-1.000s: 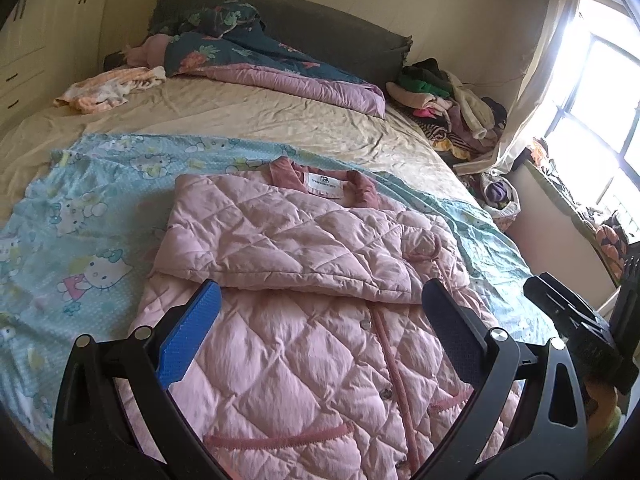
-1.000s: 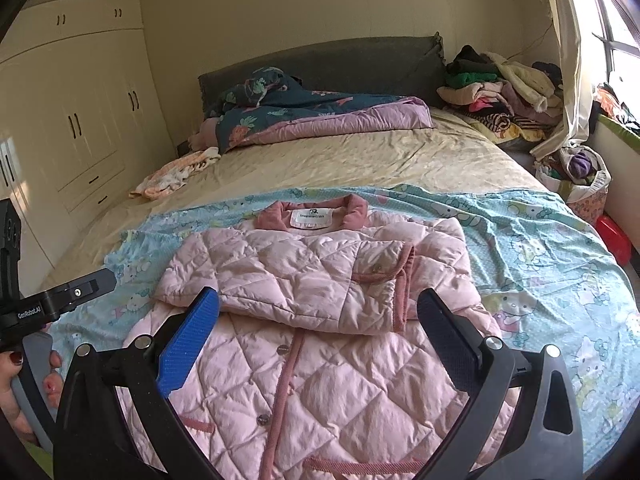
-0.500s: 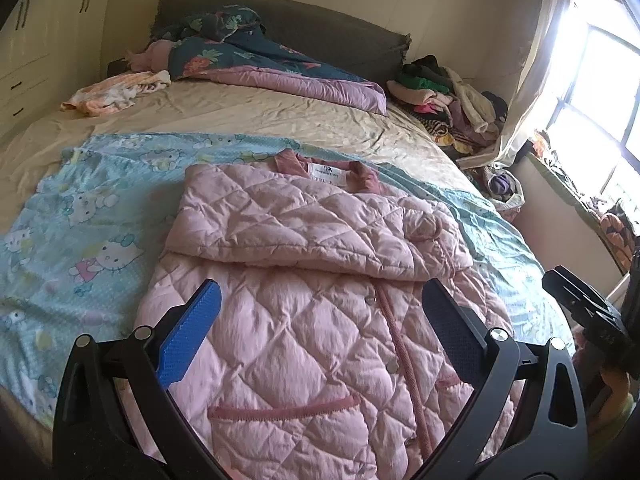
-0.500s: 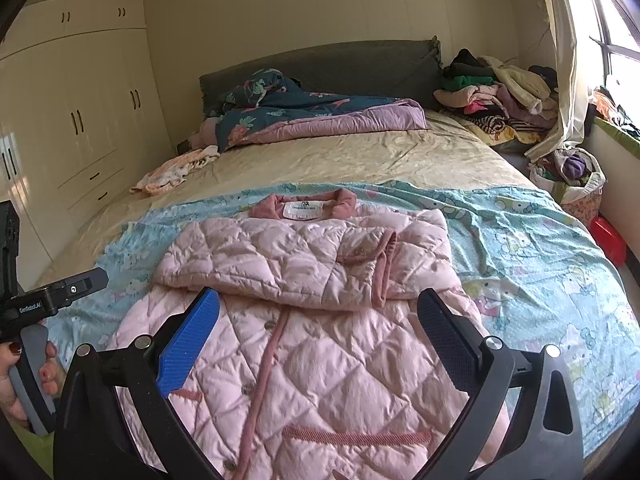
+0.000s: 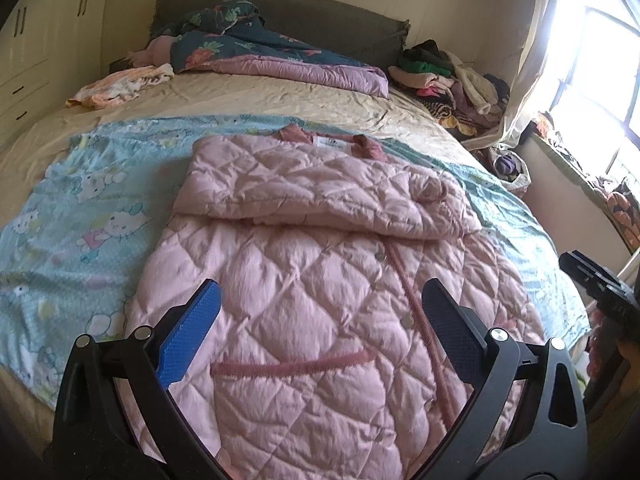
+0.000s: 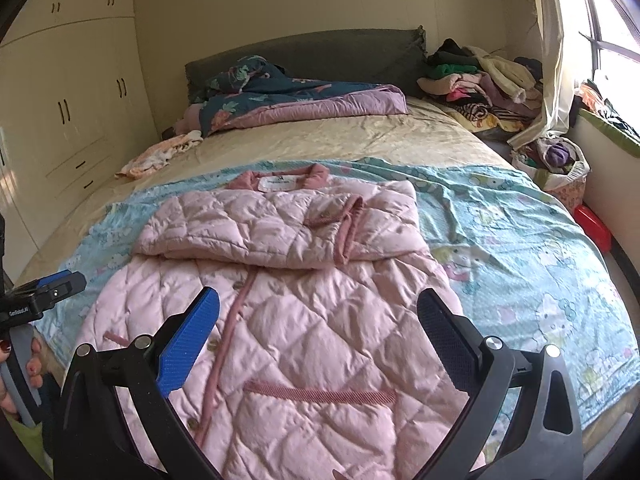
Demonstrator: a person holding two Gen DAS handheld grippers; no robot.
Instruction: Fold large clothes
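I am seeing the pink quilted coat [image 5: 320, 292] lying front-up on the bed, both sleeves lying folded across its chest.

The coat [image 5: 320, 280] is pale pink, diamond-quilted, with darker pink trim. The sheet [image 5: 80, 216] under it is light blue with cartoon cats. The duvet [image 6: 288, 96] is navy floral, backed mauve.

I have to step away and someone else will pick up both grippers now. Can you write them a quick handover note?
Left gripper: open, empty, over the jacket's lower half.
Right gripper: open, empty, likewise.
Pink quilted jacket: flat on the blue cartoon sheet, collar away from you.
Done: both sleeves folded across the chest.
Left: probably take the hem and fold it up toward the collar.
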